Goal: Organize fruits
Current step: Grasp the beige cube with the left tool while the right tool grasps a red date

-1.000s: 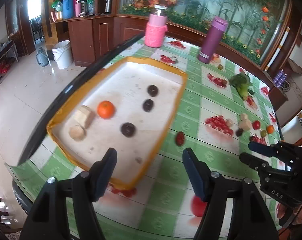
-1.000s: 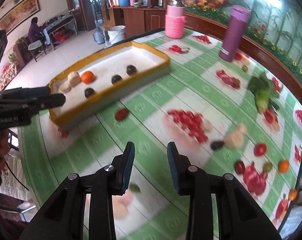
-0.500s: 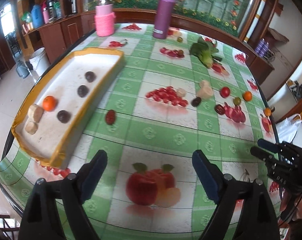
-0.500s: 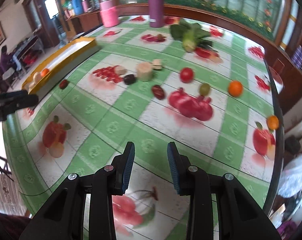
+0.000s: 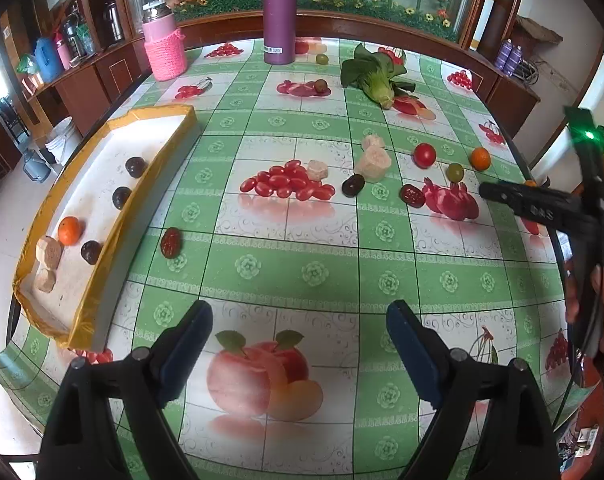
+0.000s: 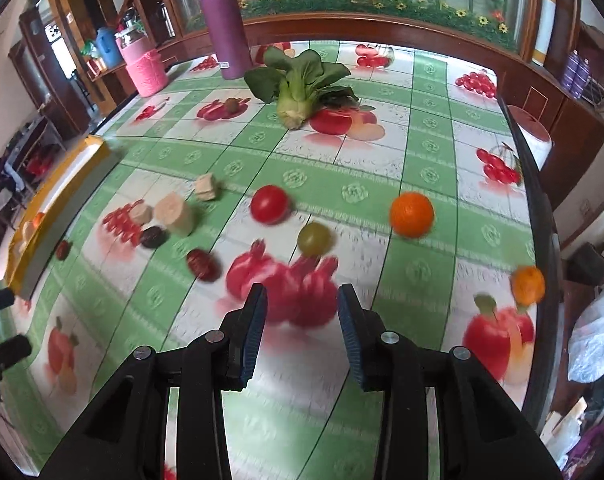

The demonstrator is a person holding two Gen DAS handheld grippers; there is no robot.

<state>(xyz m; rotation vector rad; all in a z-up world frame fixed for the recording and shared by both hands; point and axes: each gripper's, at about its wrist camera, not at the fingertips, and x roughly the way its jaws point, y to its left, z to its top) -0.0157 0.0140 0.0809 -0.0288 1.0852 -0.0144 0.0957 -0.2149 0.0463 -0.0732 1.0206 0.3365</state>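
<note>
A yellow-rimmed tray (image 5: 118, 216) at the table's left holds an orange (image 5: 69, 230), dark plums and beige chunks. Loose fruit lies on the green checked cloth: a red date (image 5: 170, 242), a dark plum (image 5: 353, 185), a tomato (image 6: 269, 204), a green grape (image 6: 313, 237), an orange (image 6: 411, 209) and a second orange (image 6: 528, 284) at the right edge. My left gripper (image 5: 300, 344) is open and empty above the near cloth. My right gripper (image 6: 302, 322) is open and empty, just short of the grape; it also shows in the left wrist view (image 5: 542, 208).
A purple flask (image 5: 279, 14) and a pink knit-covered jar (image 5: 164, 46) stand at the far side. A bok choy (image 6: 298, 88) lies behind the loose fruit. Beige chunks (image 6: 174, 214) sit mid-table. The table edge runs close on the right (image 6: 542, 240).
Both grippers swung right, away from the tray toward the loose fruit. The right gripper has come closer to the grape and tomato. Both stay open and empty.
</note>
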